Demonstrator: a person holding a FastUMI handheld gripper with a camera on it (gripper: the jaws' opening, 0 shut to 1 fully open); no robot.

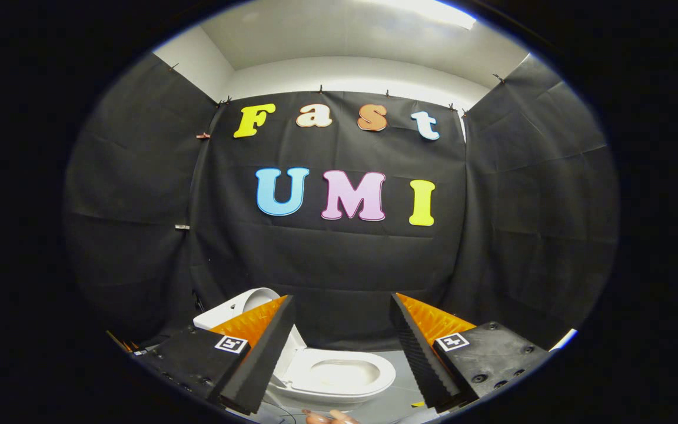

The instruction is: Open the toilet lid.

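Observation:
A white toilet [339, 377] stands on the floor below and between my fingers, its seat ring and bowl open to view. A white upright part, which looks like the raised lid [245, 301], rises at the toilet's back, and my left finger hides half of it. My gripper [342, 296] is open, with the fingers wide apart and nothing between them. It hovers above the toilet and touches nothing.
Black cloth walls [339, 265] close the booth just behind the toilet and on both sides. Grey floor [401, 394] lies around the toilet's base. A person's fingertips [330, 418] show just below the bowl, close to me.

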